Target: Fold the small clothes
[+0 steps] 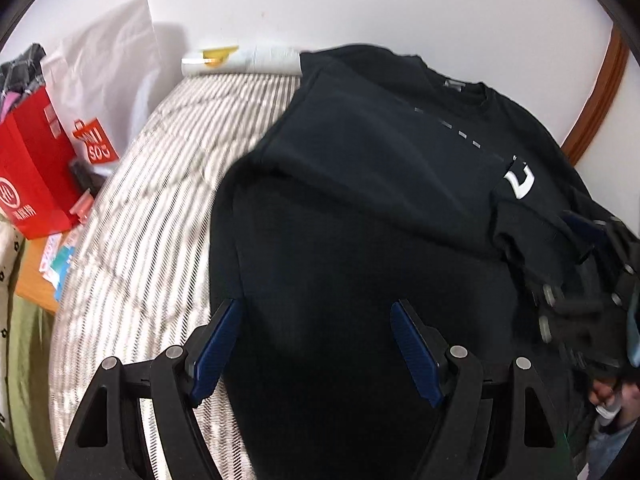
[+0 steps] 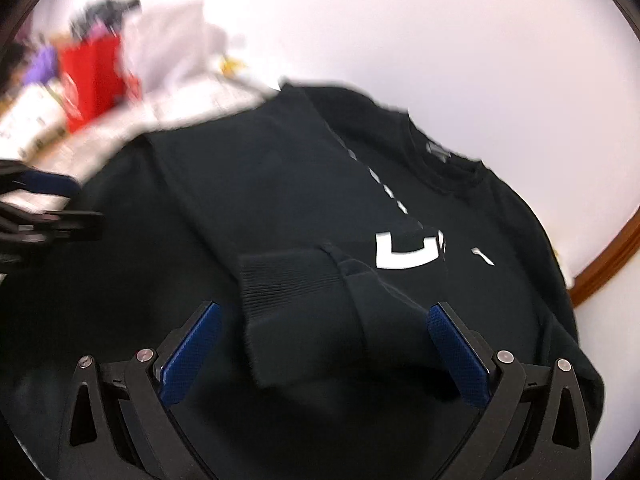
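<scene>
A: What is the biggest thing here?

B: The bed with the grey-and-white striped cover (image 1: 160,208), pushed against the white wall (image 1: 400,4). It serves as the folding surface.

A: And the garment?

B: A black long-sleeved sweatshirt with white printed lettering (image 1: 360,184) lies chest-up on the bed, collar toward the wall. One side looks already turned inward, leaving a straight edge along its left, probably to narrow the body before folding it shorter.

A: What of the sleeve?

B: The black sleeve with its ribbed cuff (image 2: 296,296) is laid across the chest, partly covering the lettering, so it stays inside the fold.

A: The tongs?

B: The left tongs (image 1: 316,340) are spread wide above the lower body of the sweatshirt, pinching nothing. The right tongs (image 2: 324,340) are spread too, straddling the cuff without closing on it; both views are blurred.

A: Anything beside the bed?

B: A red paper shopping bag (image 1: 36,176) and a white plastic bag (image 1: 108,64), well apart from the sweatshirt.
</scene>
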Tool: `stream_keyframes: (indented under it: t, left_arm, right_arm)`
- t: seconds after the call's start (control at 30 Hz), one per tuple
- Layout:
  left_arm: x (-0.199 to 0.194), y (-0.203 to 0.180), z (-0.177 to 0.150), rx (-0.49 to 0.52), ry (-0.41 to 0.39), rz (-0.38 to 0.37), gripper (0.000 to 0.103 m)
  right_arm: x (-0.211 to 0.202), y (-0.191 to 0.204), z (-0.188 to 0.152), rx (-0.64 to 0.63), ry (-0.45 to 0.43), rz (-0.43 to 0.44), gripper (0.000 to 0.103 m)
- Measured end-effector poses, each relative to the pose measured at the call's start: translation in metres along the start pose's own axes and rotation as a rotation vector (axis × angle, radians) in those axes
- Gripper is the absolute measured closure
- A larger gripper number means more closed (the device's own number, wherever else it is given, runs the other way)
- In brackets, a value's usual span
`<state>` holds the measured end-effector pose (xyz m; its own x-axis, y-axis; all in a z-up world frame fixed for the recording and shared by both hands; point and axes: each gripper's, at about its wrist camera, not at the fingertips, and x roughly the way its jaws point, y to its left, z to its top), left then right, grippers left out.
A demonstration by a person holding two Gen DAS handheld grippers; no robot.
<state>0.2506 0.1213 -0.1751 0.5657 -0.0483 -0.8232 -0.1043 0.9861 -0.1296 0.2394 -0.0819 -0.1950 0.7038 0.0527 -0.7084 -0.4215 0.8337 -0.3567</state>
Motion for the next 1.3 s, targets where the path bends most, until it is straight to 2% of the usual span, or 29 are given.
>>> stream_keyframes:
  t: [0.03, 0.07, 0.1, 0.17, 0.23, 0.3, 0.33, 0.43, 0.57, 0.63, 0.73, 0.8, 0.87, 0.9, 1.0, 1.07, 1.2, 1.3]
  left_arm:
    - [0.002, 0.001, -0.001, 0.004, -0.001, 0.009, 0.028]
    - [0.004, 0.001, -0.002, 0.006, -0.003, 0.018, 0.028]
    - [0.004, 0.001, -0.003, 0.009, -0.004, 0.026, 0.028]
    - [0.004, -0.002, -0.003, 0.024, -0.006, 0.037, 0.028]
    - [0.004, -0.002, -0.004, 0.037, -0.005, 0.05, 0.028]
    - [0.005, -0.004, -0.004, 0.048, -0.006, 0.064, 0.027]
    - [0.007, -0.006, -0.004, 0.053, -0.006, 0.07, 0.026]
    - [0.008, -0.009, -0.004, 0.061, -0.004, 0.087, 0.026]
    - [0.007, -0.005, -0.003, 0.037, 0.006, 0.087, 0.026]
    - [0.007, -0.003, -0.004, 0.028, 0.012, 0.087, 0.026]
    - [0.004, -0.003, -0.006, 0.022, 0.026, 0.093, 0.026]
    - [0.0, -0.003, -0.008, 0.017, 0.031, 0.092, 0.026]
    - [-0.003, -0.002, -0.012, 0.013, 0.034, 0.096, 0.026]
    - [-0.005, -0.002, -0.014, 0.011, 0.037, 0.101, 0.026]
    - [-0.016, -0.001, -0.024, 0.005, 0.038, 0.1, 0.026]
    - [-0.024, 0.0, -0.032, 0.005, 0.03, 0.099, 0.026]
    - [-0.038, 0.008, -0.054, -0.003, 0.033, 0.098, 0.026]
    - [-0.047, 0.015, -0.073, -0.021, 0.042, 0.067, 0.027]
  right_arm:
    - [0.006, -0.003, 0.0, 0.012, 0.016, 0.017, 0.027]
    - [0.012, -0.005, 0.003, 0.033, 0.033, 0.056, 0.044]
    - [0.013, -0.01, 0.005, 0.06, 0.036, 0.088, 0.048]
    - [-0.001, -0.024, 0.007, 0.092, -0.025, 0.11, 0.062]
    - [-0.016, -0.046, 0.006, 0.144, -0.067, 0.139, 0.087]
    - [-0.025, -0.081, 0.001, 0.24, -0.093, 0.145, 0.09]
    - [-0.025, -0.098, -0.001, 0.283, -0.101, 0.122, 0.091]
    - [-0.021, -0.145, -0.014, 0.398, -0.077, 0.019, 0.091]
    - [-0.011, -0.21, -0.054, 0.605, -0.025, 0.047, 0.091]
    - [-0.004, -0.223, -0.073, 0.642, 0.017, 0.041, 0.086]
    - [0.008, -0.227, -0.088, 0.592, 0.114, -0.127, 0.08]
    - [0.009, -0.234, -0.102, 0.602, 0.155, -0.184, 0.079]
    - [0.001, -0.244, -0.117, 0.64, 0.142, -0.159, 0.077]
    - [-0.003, -0.245, -0.119, 0.646, 0.133, -0.149, 0.073]
    - [-0.017, -0.241, -0.126, 0.621, 0.117, -0.166, 0.054]
    - [-0.028, -0.237, -0.136, 0.604, 0.109, -0.167, 0.052]
    - [-0.046, -0.226, -0.17, 0.58, 0.152, -0.154, 0.051]
    - [-0.066, -0.219, -0.202, 0.579, 0.172, -0.15, 0.045]
